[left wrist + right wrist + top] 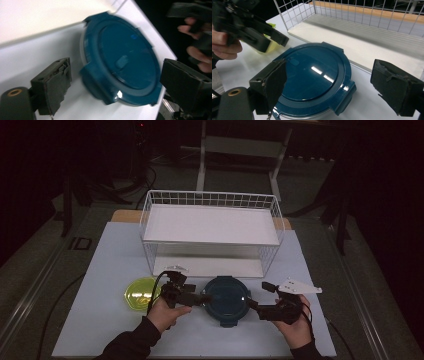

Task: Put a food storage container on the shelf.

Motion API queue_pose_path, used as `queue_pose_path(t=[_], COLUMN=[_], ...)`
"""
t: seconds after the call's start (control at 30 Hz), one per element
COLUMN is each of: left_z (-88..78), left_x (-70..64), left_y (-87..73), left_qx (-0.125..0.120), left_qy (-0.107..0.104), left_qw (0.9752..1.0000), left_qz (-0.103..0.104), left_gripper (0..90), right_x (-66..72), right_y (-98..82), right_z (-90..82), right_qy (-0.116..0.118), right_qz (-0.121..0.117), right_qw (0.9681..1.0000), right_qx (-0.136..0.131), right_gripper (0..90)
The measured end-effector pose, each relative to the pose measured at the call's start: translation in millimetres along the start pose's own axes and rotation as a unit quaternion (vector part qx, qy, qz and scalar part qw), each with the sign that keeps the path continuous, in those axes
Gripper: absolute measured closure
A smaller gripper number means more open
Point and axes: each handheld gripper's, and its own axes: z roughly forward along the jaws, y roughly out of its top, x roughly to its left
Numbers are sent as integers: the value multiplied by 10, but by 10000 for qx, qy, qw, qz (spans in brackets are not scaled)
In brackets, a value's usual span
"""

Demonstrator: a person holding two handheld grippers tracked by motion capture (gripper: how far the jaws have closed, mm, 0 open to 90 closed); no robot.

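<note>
Wire rack blocks behind the container; sides stay open.

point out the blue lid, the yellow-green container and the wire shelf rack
blue lid (312, 75), right gripper view, on its flat glossy top.
yellow-green container (140, 292), high view, on its middle, left of the left gripper.
wire shelf rack (210, 198), high view, on its rear top rim.
</note>
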Motion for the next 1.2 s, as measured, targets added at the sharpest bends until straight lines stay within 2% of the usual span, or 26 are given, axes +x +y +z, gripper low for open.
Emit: queue_pose_path(t=[0.1,0.13,0.23,0.37,0.5,0.57,0.63,0.67,0.7,0.8,0.87,0.93,1.0,1.2], left_z=[35,46,77,97,110,122,139,139,156,170,178,188,195,194], left_x=[35,50,84,126,169,190,217,217,248,298,335,378,403,402], left_y=[-3,-7,-16,-32,-38,-38,-44,-44,-54,-67,-79,-89,-96,-99], left_qx=[185,244,426,468,474,511,499,499,515,526,558,600,588,568], left_qy=[122,106,231,239,59,-56,-177,-177,-307,-499,-651,-801,-960,-968], left_qw=[9996,9992,9975,9960,9940,9923,9900,9900,9877,9833,9803,9762,9731,9742], left_qz=[-189,-291,-508,-726,-989,-1126,-1306,-1306,-1446,-1666,-1780,-1927,-2009,-1958], left_gripper=[163,182,253,358,405,449,455,455,455,466,469,476,514,522], right_x=[5,5,7,-2,-9,-10,-14,-14,-15,-24,-29,-32,-32,-41], right_y=[-12,-13,-11,-11,-20,-25,-29,-29,-30,-38,-43,-47,-48,-58], right_z=[17,19,13,0,1,1,-1,-1,-3,-9,-9,-7,-5,-2], right_qy=[17,24,28,24,25,24,34,34,28,36,30,36,31,15], right_qz=[8,11,27,53,72,75,90,90,92,99,108,111,114,141], right_qw=[10000,10000,10000,10000,10000,10000,9999,9999,9999,9999,9999,9999,9999,9998], right_qx=[26,28,26,11,36,41,62,62,61,72,92,99,110,137], right_gripper=[132,132,132,133,135,135,136,136,136,139,139,141,142,143])
